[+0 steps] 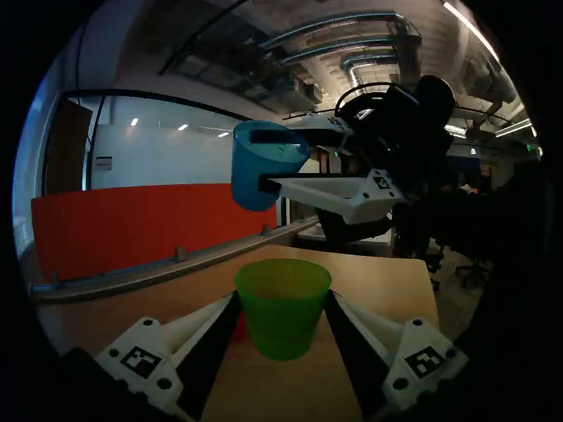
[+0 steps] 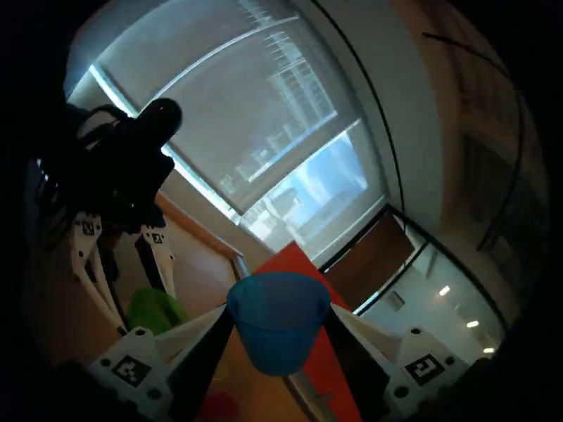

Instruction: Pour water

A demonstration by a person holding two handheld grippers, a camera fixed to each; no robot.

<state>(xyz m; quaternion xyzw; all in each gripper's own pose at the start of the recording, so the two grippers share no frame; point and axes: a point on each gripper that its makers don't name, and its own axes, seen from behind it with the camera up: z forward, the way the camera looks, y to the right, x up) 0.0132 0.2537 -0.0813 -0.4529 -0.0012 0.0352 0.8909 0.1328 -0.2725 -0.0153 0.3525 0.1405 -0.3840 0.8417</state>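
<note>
wood table [image 1: 380,281] | orange wall [image 1: 127,218] | left jaws pinch green cup [image 1: 283,316] | right jaws pinch blue cup [image 2: 278,323]

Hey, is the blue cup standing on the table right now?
No, the right gripper holds the blue cup tilted in the air, above the green cup and clear of the table.

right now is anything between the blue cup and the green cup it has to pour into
Nothing visible. The blue cup, in the right tongs, hangs higher than the green cup in the left tongs, with only open air between them.
</note>
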